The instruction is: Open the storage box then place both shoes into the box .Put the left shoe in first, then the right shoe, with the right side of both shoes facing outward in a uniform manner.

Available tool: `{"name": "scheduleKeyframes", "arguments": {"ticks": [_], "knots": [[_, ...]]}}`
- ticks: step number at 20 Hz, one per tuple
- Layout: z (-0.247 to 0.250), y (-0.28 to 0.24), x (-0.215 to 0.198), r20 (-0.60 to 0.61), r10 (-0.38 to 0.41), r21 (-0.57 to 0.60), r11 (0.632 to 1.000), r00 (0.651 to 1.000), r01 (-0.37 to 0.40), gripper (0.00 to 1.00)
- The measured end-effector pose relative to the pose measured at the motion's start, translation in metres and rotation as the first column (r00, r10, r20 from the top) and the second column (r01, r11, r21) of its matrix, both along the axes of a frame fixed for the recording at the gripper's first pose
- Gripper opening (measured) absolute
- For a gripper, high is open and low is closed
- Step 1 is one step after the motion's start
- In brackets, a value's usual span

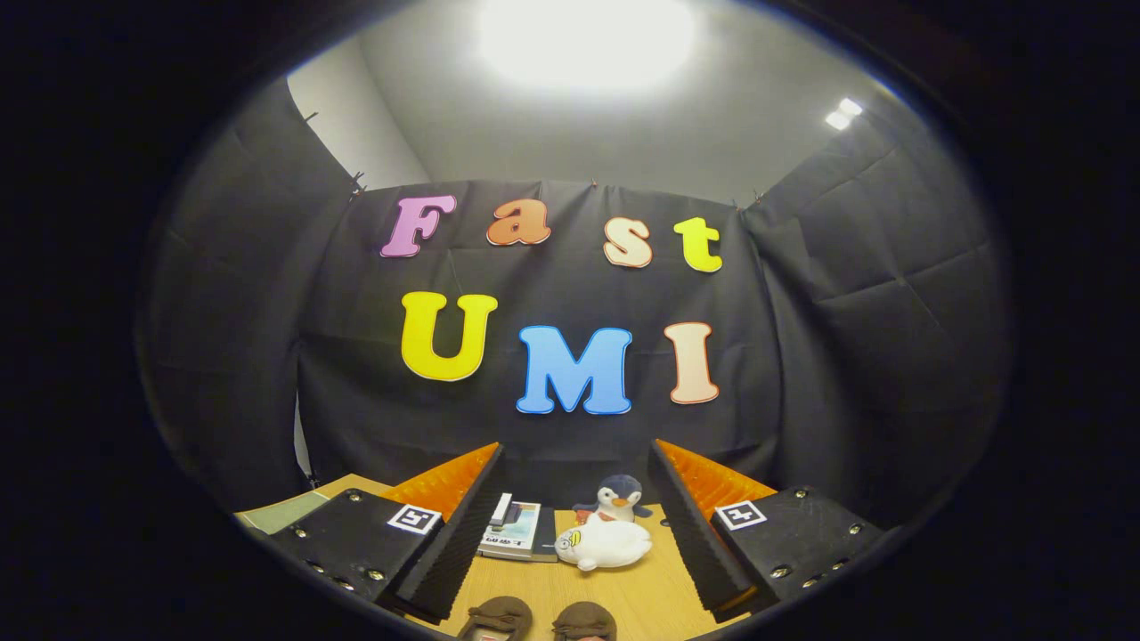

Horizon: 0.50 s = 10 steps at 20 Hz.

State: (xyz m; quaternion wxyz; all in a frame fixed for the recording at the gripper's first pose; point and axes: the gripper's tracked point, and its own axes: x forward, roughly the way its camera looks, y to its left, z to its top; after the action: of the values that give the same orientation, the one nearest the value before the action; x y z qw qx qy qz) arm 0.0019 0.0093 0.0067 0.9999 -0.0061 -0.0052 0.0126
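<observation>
Orange ribbed backs and black ridged foam pads mark the two fingers of the claw [574, 525], which stand wide apart over a pale wood-grain table [655, 601] with nothing held between them. Each finger is mounted on a black plate studded with screws and carries a small square black-and-white marker. Just ahead of the fingers, between them, two brown shoes [537, 620] with rounded toes sit side by side on the table, only their front ends in sight. Beyond them, between the fingertips, a soft white plush toy [606, 544] lies on its side, touching a dark blue and white plush penguin [618, 499] that sits upright behind it. A short stack of flat books [515, 531] rests beside the left finger's pad. A pale green sheet [283, 511] lies past the left finger. Creased black cloth hangs behind the table as the booth's wall [846, 356].
</observation>
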Motion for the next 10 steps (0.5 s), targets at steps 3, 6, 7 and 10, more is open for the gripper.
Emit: {"name": "scheduleKeyframes", "arguments": {"ticks": [3, 6, 7, 10], "knots": [[-0.002, 0.003, -0.002, -0.001, 0.010, 0.007, 1.000, 1.000, -0.010, 0.96], [-0.008, 0.010, -0.004, -0.010, 0.028, 0.022, 0.999, 1.000, -0.028, 0.96], [-0.012, 0.013, -0.005, -0.015, 0.037, 0.029, 0.999, 0.999, -0.037, 0.96], [-0.025, 0.026, -0.009, -0.044, 0.074, 0.056, 0.996, 0.996, -0.071, 0.96]]}}
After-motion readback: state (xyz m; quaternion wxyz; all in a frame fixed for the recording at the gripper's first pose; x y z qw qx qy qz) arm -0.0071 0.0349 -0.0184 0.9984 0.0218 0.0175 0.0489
